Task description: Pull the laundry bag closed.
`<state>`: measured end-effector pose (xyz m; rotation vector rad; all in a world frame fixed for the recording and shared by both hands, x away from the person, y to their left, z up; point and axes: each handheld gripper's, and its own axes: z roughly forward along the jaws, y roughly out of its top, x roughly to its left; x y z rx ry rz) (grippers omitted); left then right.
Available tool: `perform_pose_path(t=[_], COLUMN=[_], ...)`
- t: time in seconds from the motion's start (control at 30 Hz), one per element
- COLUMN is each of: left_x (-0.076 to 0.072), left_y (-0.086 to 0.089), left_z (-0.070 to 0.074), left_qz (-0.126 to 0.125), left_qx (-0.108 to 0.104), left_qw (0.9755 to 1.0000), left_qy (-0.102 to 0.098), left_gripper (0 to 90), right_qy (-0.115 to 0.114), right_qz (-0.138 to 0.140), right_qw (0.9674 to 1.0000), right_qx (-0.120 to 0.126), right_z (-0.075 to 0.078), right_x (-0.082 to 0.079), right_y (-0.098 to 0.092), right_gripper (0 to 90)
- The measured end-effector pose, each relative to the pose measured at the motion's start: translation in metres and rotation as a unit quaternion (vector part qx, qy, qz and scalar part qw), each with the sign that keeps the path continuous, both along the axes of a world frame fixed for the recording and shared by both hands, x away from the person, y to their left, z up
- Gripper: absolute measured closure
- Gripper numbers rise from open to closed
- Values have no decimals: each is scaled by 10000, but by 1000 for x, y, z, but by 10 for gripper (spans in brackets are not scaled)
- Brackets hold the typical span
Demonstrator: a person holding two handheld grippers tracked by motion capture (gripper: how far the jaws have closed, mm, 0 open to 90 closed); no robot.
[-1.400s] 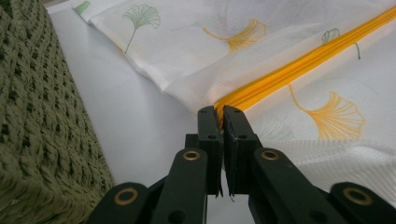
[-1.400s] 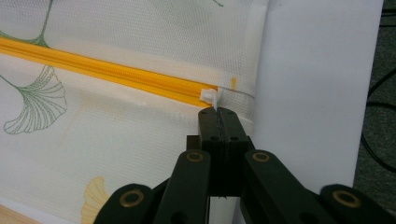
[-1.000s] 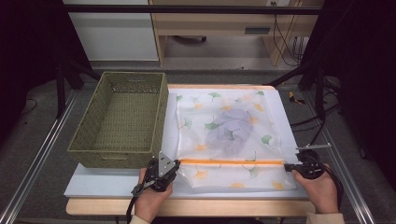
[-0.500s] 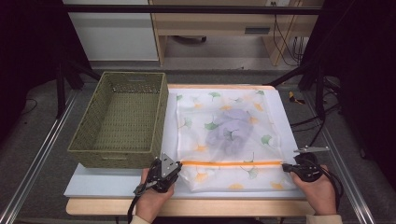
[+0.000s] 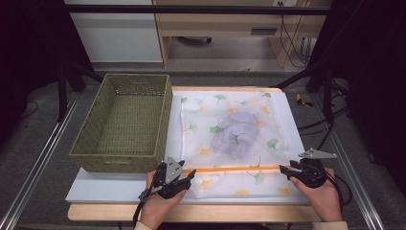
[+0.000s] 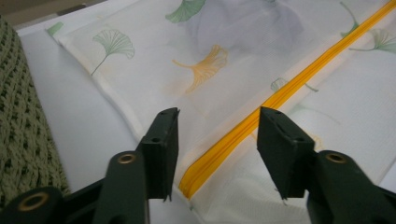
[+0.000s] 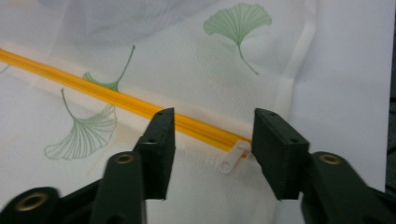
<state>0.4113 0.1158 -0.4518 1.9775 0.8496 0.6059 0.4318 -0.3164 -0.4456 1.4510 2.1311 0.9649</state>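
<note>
Now that both the left gripper (image 5: 187, 176) and the right gripper (image 5: 286, 169) have just been opening and hold nothing, the zipped bag (image 5: 230, 139) lies flat on the table (image 5: 119, 189) beside the basket (image 5: 125, 122), and a careless grab could snag its thin mesh or tug the zip (image 7: 140, 109) open

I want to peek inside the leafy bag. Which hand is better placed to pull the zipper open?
Probably the right. The white zipper pull lies just by the open right gripper, at that end of the orange zipper. The left gripper, also open, sits at the other end and could hold the bag steady.
</note>
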Motion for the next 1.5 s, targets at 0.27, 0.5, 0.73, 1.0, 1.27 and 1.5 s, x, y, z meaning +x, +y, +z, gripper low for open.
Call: perform_pose_path(t=[0.27, 0.5, 0.73, 1.0, 1.27, 1.5], left_x=[-14, -31, -41, -55, -62, -59], left_y=[0, 8, 22, 53, 89, 109], left_z=[12, 21, 27, 35, 43, 40], left_qz=[-191, -119, 55, 515, 1033, 1609], left_qx=[-351, -606, -749, -742, -858, -770], left_qw=[9991, 9980, 9970, 9947, 9892, 9831], left_qy=[-131, -156, -210, -488, -585, -422], left_gripper=[297, 189, 165, 177, 159, 188], right_qy=[-403, -750, -930, -921, -1099, -1174], right_qz=[15, 43, -9, -119, -200, -288], right_qw=[9986, 9971, 9957, 9957, 9935, 9925], right_qx=[331, 79, 10, -52, -213, -160], right_z=[9, 14, 14, 12, 8, 2], right_x=[-2, -13, -26, -36, -45, -49], right_y=[0, 5, 1, -3, -12, -20], right_gripper=[225, 103, 83, 111, 111, 120])
